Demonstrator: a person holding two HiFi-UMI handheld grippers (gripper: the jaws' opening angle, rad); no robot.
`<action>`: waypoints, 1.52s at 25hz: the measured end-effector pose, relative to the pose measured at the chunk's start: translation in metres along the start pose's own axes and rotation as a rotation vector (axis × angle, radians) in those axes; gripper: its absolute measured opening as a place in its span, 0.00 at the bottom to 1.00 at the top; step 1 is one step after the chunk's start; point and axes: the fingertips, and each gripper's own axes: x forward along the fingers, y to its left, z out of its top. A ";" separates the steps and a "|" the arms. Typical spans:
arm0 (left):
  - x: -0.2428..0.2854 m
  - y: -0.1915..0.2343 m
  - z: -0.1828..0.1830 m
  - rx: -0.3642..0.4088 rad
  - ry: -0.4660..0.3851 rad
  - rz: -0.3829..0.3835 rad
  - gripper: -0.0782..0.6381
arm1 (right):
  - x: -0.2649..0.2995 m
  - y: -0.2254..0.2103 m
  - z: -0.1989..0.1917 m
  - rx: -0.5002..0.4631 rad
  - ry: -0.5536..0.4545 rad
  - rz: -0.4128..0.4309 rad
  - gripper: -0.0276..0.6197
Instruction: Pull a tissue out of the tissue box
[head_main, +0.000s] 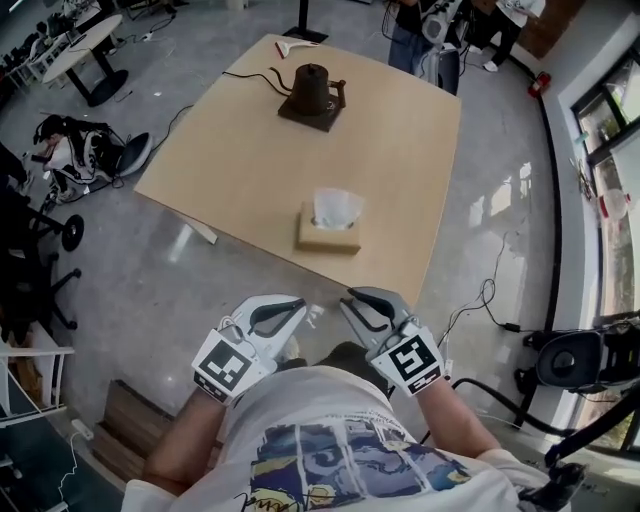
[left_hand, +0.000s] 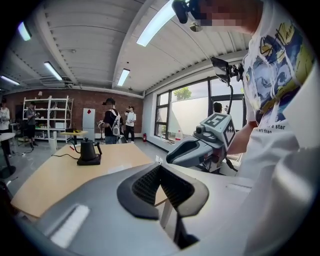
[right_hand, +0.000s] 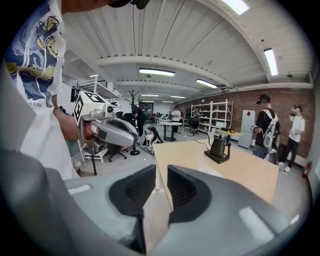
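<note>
The tan tissue box (head_main: 329, 236) stands near the table's front edge, with a white tissue (head_main: 336, 207) sticking up from its top. Both grippers hang below that edge, off the table and close to my body, well short of the box. My left gripper (head_main: 297, 304) points toward the table; in the left gripper view (left_hand: 160, 168) its dark pads (left_hand: 142, 186) meet at the tips with nothing held. My right gripper (head_main: 351, 299) sits beside it, and in the right gripper view (right_hand: 161, 172) a narrow empty gap shows between its jaws. Neither gripper view shows the box.
A black kettle on a dark base (head_main: 312, 95) stands at the far side of the light wooden table (head_main: 400, 150), with a black cable (head_main: 250, 76) beside it. Chairs and gear (head_main: 75, 150) crowd the left floor. Cables (head_main: 490, 300) trail on the right floor. People stand beyond the table.
</note>
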 end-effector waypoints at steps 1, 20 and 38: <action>-0.002 0.007 -0.003 0.001 0.001 -0.005 0.11 | 0.007 -0.002 0.001 0.009 0.003 -0.017 0.14; 0.042 0.070 0.021 -0.097 -0.022 0.109 0.20 | 0.092 -0.163 -0.036 -0.006 0.156 -0.022 0.35; 0.067 0.095 0.017 -0.189 0.049 0.286 0.20 | 0.176 -0.225 -0.088 0.144 0.257 0.246 0.41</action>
